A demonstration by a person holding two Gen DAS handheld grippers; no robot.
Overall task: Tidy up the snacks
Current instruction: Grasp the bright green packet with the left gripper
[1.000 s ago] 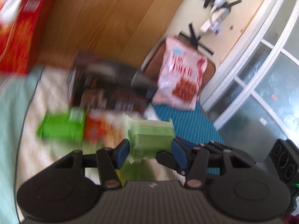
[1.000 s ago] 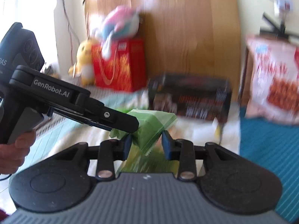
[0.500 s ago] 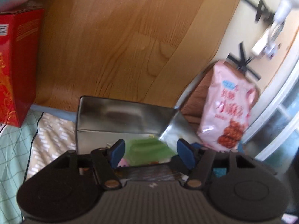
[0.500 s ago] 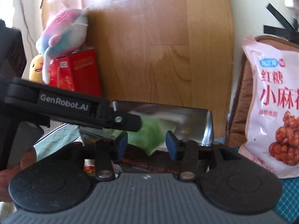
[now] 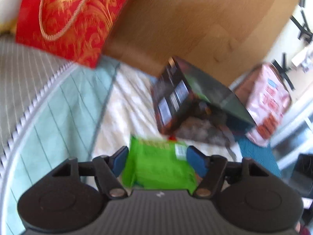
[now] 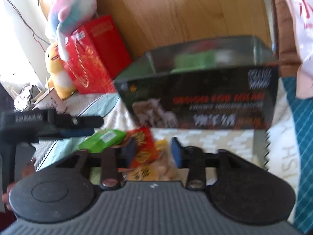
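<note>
A bright green snack packet [image 5: 156, 166] lies on the bedspread, between the fingers of my left gripper [image 5: 158, 156], which stands open over it without pressing. In the right wrist view that left gripper [image 6: 95, 126] hovers just above the same green packet [image 6: 103, 139]. My right gripper [image 6: 153, 150] is closing, with a red packet [image 6: 144, 146] and a yellow packet [image 6: 140, 173] between and under its jaws; the pads do not press on them. Behind stands an open dark snack box [image 6: 195, 98] with a pale green packet [image 6: 195, 60] inside.
A red gift bag [image 5: 68, 19] and plush toys [image 6: 74, 9] stand at the back left against a wooden headboard [image 5: 195, 29]. A pink snack bag [image 5: 268, 105] leans at the right. A hand [image 6: 7, 195] holds the left gripper.
Both grippers carried a pale green packet over the box and let it go inside. They then dropped back toward the bed, the left over the bright green packet, the right over the red one.
</note>
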